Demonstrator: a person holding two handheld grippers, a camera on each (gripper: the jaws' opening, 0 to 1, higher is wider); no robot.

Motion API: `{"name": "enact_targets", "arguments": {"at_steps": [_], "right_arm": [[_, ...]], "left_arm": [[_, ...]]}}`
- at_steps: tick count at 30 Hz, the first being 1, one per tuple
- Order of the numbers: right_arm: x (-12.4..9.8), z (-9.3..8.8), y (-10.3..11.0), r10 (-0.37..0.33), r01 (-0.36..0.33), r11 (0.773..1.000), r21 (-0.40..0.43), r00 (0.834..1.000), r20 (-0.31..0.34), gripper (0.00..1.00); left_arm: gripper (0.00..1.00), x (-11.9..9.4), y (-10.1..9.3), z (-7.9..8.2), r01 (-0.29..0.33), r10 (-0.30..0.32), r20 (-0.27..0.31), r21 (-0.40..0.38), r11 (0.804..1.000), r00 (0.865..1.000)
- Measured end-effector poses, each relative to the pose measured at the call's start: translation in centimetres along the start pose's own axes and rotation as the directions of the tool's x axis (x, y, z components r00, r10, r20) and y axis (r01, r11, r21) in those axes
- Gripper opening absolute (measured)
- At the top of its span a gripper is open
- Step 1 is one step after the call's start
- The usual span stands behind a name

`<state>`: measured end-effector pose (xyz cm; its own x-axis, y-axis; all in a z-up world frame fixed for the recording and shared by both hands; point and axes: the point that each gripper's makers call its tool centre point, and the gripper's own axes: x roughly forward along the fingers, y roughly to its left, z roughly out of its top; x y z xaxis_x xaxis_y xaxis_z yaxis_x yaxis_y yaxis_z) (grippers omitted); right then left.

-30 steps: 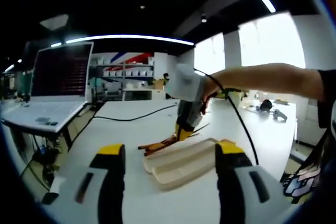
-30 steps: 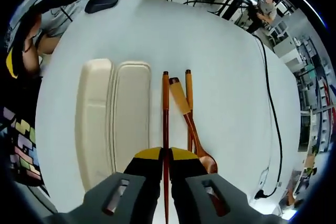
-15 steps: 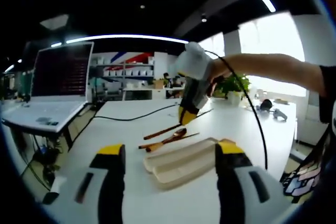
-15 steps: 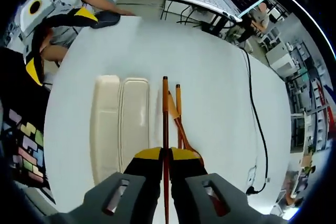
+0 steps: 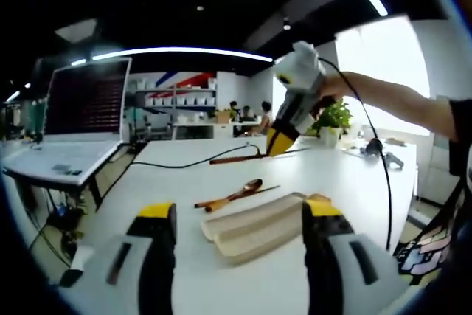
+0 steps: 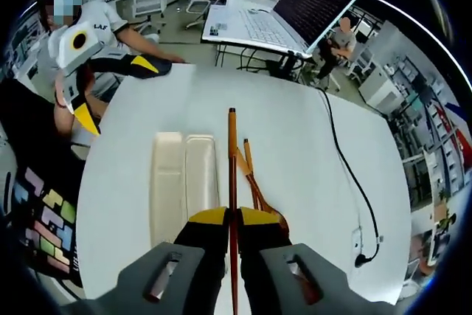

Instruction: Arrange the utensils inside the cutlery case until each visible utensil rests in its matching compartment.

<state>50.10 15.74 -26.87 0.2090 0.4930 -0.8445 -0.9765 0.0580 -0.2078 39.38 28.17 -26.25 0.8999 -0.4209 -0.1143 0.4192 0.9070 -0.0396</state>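
gripping one chopstick (image 6: 231,182) in closed jaws, the right gripper (image 6: 231,220) hangs above the table (image 6: 310,167). left gripper (image 5: 232,215) wide, unladen. case (image 5: 254,228) beside spoon (image 5: 234,195) and other chopstick (image 5: 259,191).

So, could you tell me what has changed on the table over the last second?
The right gripper, shut on one chopstick, has lifted it from beside the spoon well above the table. The spoon and the other chopstick stayed lying beside the cream case, which has not moved. The left gripper stayed open and low over the table.
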Motion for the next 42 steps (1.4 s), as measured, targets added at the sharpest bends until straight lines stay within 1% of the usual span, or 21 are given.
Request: {"name": "enact_targets", "arguments": {"at_steps": [2, 8, 12, 14, 15, 17, 20, 24, 26, 28, 30, 33, 37, 40, 41, 42], "right_arm": [[0.0, -0.3, 0.6, 0.002, -0.002, 1.000, 0.010, 1.000, 0.010, 0.02], [-0.1, -0.9, 1.2, 0.006, -0.007, 1.000, 0.027, 1.000, 0.024, 0.02], [-0.2, -0.6, 1.9, 0.012, -0.013, 1.000, 0.020, 0.999, 0.038, 0.02], [-0.2, -0.4, 2.3, 0.008, -0.009, 1.000, 0.011, 0.999, 0.049, 0.02], [-0.1, -0.4, 2.5, 0.010, -0.009, 1.000, -0.005, 0.999, 0.043, 0.02], [0.0, -0.4, 3.0, 0.004, -0.003, 1.000, -0.029, 0.999, 0.046, 0.02], [0.3, -0.3, 3.9, 0.025, -0.023, 0.999, -0.032, 0.998, 0.054, 0.02], [0.6, -0.5, 4.8, 0.034, -0.033, 0.999, -0.043, 0.999, 0.042, 0.02], [0.5, -0.4, 5.1, 0.038, -0.036, 0.998, -0.044, 0.998, 0.050, 0.02], [0.6, -0.2, 5.5, 0.045, -0.042, 0.998, -0.047, 0.997, 0.060, 0.02], [0.8, -0.2, 5.9, 0.053, -0.051, 0.998, -0.044, 0.997, 0.064, 0.02], [1.3, -0.3, 6.6, 0.060, -0.057, 0.997, -0.046, 0.997, 0.056, 0.02], [2.2, 0.0, 7.7, 0.093, -0.089, 0.994, -0.066, 0.993, 0.067, 0.02], [3.1, 0.0, 8.3, 0.116, -0.111, 0.991, -0.072, 0.991, 0.062, 0.02], [3.2, 0.0, 8.4, 0.119, -0.114, 0.991, -0.073, 0.991, 0.061, 0.02], [3.5, -0.1, 8.6, 0.125, -0.120, 0.990, -0.072, 0.990, 0.065, 0.02]], "left_arm": [[0.73, 0.0, 0.1, 0.0, -0.002, 0.002, -0.001, 0.002, 1.000, 1.000], [0.73, 0.0, 0.1, 0.0, -0.006, 0.006, -0.007, 0.008, 1.000, 1.000], [0.73, -0.1, -0.3, 0.2, 0.004, -0.004, -0.001, 0.014, 1.000, 1.000], [0.73, 0.0, -0.2, 0.1, -0.003, 0.003, -0.006, 0.015, 1.000, 1.000], [0.73, 0.1, -0.2, 0.0, -0.006, 0.006, -0.008, 0.014, 1.000, 1.000], [0.74, 0.2, 0.1, -0.3, -0.014, 0.013, -0.017, -0.008, 1.000, 1.000], [0.74, 0.3, 0.5, -0.7, -0.018, 0.017, -0.025, -0.021, 1.000, 1.000], [0.74, 0.2, 0.6, -1.0, -0.024, 0.024, -0.038, -0.003, 1.000, 0.999], [0.74, 0.2, 0.5, -1.0, -0.021, 0.022, -0.045, 0.014, 1.000, 0.999], [0.74, 0.2, 0.1, -1.1, -0.004, 0.005, -0.049, 0.023, 1.000, 0.999], [0.74, 0.1, 0.0, -1.1, 0.005, -0.003, -0.049, 0.023, 1.000, 0.999], [0.75, -0.1, 0.2, -1.1, -0.001, 0.005, -0.056, 0.054, 0.999, 0.998], [0.76, -0.3, 0.4, -1.1, -0.003, 0.007, -0.056, 0.071, 0.997, 0.998], [0.77, -0.4, 0.5, -1.1, -0.004, 0.009, -0.057, 0.080, 0.997, 0.998], [0.79, -0.4, 0.6, -1.0, -0.005, 0.010, -0.057, 0.077, 0.997, 0.998], [0.81, -0.5, 1.0, -0.9, -0.022, 0.025, -0.052, 0.050, 0.999, 0.998]]}}
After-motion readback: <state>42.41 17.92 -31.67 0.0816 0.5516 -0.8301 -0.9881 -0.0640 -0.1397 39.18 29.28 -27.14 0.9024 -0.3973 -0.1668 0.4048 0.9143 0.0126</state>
